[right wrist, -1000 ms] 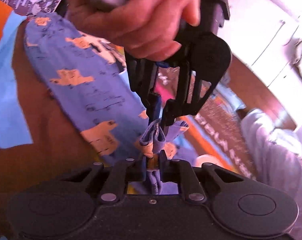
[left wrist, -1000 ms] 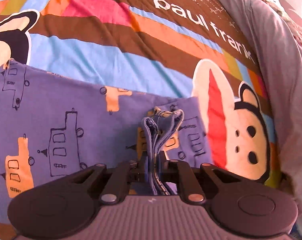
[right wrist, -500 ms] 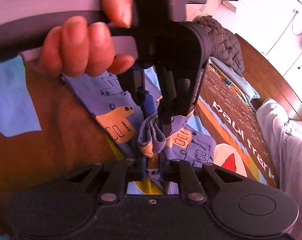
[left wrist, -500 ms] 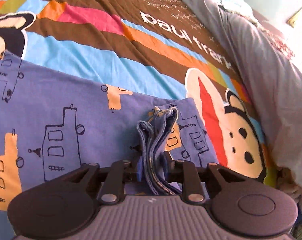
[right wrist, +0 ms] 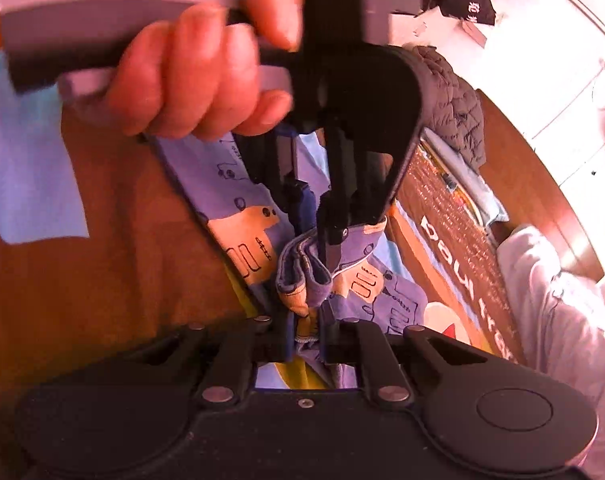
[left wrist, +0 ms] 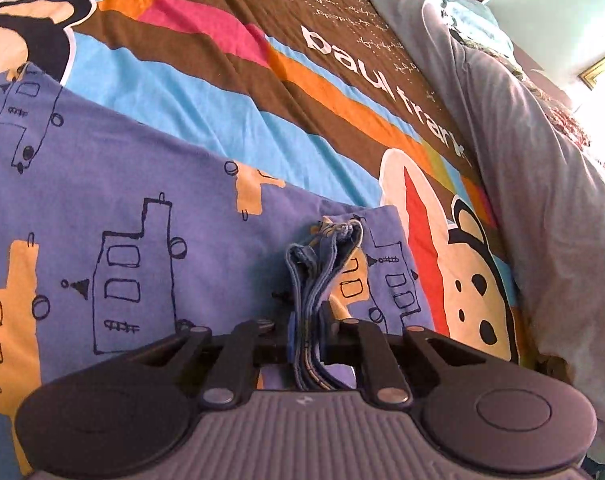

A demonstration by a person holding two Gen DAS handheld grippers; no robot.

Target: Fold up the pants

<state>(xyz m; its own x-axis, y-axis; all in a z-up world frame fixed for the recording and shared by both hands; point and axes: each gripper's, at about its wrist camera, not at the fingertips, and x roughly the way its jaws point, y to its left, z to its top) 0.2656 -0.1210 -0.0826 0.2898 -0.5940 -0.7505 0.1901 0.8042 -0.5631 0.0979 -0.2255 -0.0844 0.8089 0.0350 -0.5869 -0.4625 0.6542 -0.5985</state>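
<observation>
The blue pants (left wrist: 114,208), printed with black outline and orange houses, lie spread on the bedspread. My left gripper (left wrist: 307,332) is shut on a bunch of stacked pant edges that stand up between its fingers. My right gripper (right wrist: 304,332) is shut on a bunched hem of the same pants (right wrist: 238,216). In the right wrist view, the left gripper (right wrist: 314,236) and the hand holding it sit just ahead, pinching the same bunch of cloth from above.
The bedspread (left wrist: 230,64) is striped brown, blue, orange and pink, with a monkey face (left wrist: 454,280) beside the pants. A grey duvet (left wrist: 542,168) lies along the right side. A dark jacket (right wrist: 454,116), wooden floor and white cupboards lie beyond the bed.
Both grippers keep their hold on the pants edge. The left gripper has lowered over the spread pants. In the right view the left gripper and hand have come closer.
</observation>
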